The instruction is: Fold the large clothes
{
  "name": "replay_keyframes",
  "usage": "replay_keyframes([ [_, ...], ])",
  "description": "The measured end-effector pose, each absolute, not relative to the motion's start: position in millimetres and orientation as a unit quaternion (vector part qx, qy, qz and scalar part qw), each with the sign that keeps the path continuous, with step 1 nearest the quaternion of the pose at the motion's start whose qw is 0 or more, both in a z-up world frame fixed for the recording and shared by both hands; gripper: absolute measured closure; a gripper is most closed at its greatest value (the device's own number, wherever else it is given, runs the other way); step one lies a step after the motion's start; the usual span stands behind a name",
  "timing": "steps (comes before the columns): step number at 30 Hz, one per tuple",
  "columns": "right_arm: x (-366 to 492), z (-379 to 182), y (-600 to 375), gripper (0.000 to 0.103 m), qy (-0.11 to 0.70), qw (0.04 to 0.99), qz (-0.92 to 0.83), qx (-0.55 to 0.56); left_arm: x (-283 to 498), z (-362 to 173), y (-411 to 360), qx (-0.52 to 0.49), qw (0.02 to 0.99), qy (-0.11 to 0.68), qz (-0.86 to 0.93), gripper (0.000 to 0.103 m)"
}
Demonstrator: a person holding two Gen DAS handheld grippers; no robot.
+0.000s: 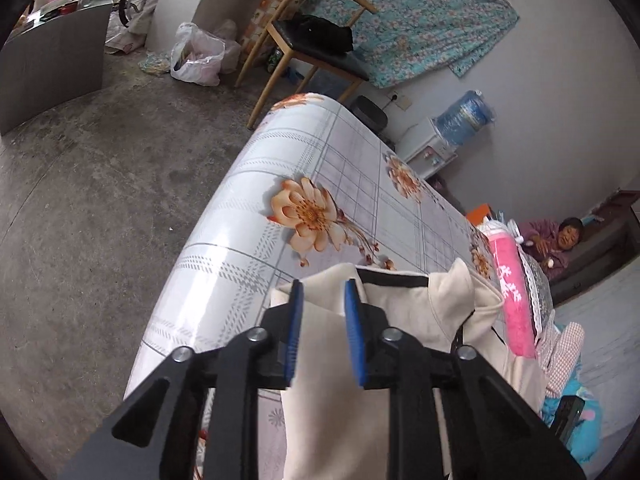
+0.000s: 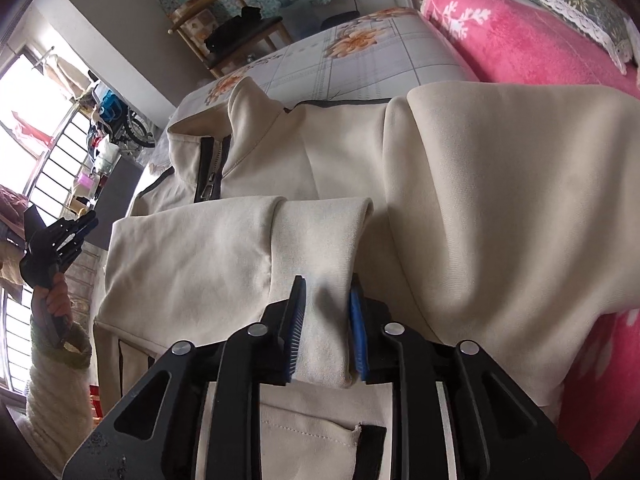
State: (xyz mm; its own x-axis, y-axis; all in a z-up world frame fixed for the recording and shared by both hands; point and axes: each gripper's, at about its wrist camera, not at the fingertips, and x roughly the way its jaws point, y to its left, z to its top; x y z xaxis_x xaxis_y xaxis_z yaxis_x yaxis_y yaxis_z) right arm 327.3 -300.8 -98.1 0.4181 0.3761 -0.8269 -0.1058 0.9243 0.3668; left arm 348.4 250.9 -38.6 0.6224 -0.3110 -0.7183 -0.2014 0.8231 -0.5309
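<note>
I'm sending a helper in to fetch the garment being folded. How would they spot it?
Find the table covered in a grey checked cloth with orange flowers. On its near end lies the cream jacket, beside a pink towel. Only the jacket is plain cream, with a dark zip at its collar.

Lived-in home room; floral-clothed table, wooden chair, water dispenser

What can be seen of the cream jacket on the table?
The cream jacket looks like soft, smooth fabric with a stand-up collar, a dark zipper and dark trim. It lies partly folded on the floral tablecloth, sleeves laid across the body, against a pink blanket.
</note>
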Motion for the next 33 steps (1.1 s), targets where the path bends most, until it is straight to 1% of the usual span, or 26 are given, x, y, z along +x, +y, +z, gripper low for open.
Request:
replay_keyframes([
  [1, 327, -98, -299, 0.071, 0.521, 0.832, 0.143, 0.124, 350, -43, 247, -0.291, 0.844, 0.449, -0.032, 0.065],
  [5, 329, -107, -291, 0.071, 0.531, 0.827, 0.141, 0.117, 368, -70, 237, -0.282, 0.818, 0.501, -0.017, 0.065],
  [9, 328, -109, -291, 0.071, 0.534, 0.826, 0.139, 0.114, 376, -79, 239, -0.293, 0.818, 0.495, -0.011, 0.067],
  [11, 328, -110, -293, 0.071, 0.535, 0.824, 0.142, 0.119, 377, -79, 239, -0.297, 0.819, 0.491, -0.016, 0.072],
  [13, 328, -113, -295, 0.073, 0.539, 0.821, 0.142, 0.123, 378, -79, 238, -0.293, 0.82, 0.491, -0.023, 0.085],
  [14, 329, -114, -296, 0.074, 0.54, 0.821, 0.142, 0.124, 378, -79, 237, -0.29, 0.821, 0.491, -0.028, 0.088],
  [16, 330, -114, -295, 0.078, 0.538, 0.822, 0.14, 0.123, 378, -77, 235, -0.282, 0.826, 0.487, -0.034, 0.096],
  [17, 330, -114, -294, 0.085, 0.537, 0.823, 0.139, 0.119, 377, -74, 234, -0.275, 0.832, 0.481, -0.034, 0.097],
  [18, 330, -114, -292, 0.095, 0.537, 0.824, 0.137, 0.114, 376, -69, 232, -0.264, 0.841, 0.472, -0.031, 0.098],
  [20, 329, -111, -289, 0.099, 0.533, 0.829, 0.134, 0.103, 371, -54, 228, -0.235, 0.863, 0.447, -0.02, 0.099],
  [24, 323, -88, -279, 0.1, 0.495, 0.855, 0.135, 0.079, 365, -33, 217, -0.177, 0.898, 0.403, -0.001, 0.099],
  [28, 325, -80, -267, 0.1, 0.478, 0.869, 0.12, 0.05, 373, -49, 215, -0.148, 0.896, 0.418, 0.028, 0.099],
  [32, 334, -104, -271, 0.1, 0.502, 0.858, 0.098, 0.042, 375, -70, 220, -0.156, 0.885, 0.437, 0.042, 0.098],
  [33, 335, -108, -274, 0.1, 0.507, 0.855, 0.097, 0.05, 374, -70, 222, -0.161, 0.883, 0.438, 0.042, 0.095],
])
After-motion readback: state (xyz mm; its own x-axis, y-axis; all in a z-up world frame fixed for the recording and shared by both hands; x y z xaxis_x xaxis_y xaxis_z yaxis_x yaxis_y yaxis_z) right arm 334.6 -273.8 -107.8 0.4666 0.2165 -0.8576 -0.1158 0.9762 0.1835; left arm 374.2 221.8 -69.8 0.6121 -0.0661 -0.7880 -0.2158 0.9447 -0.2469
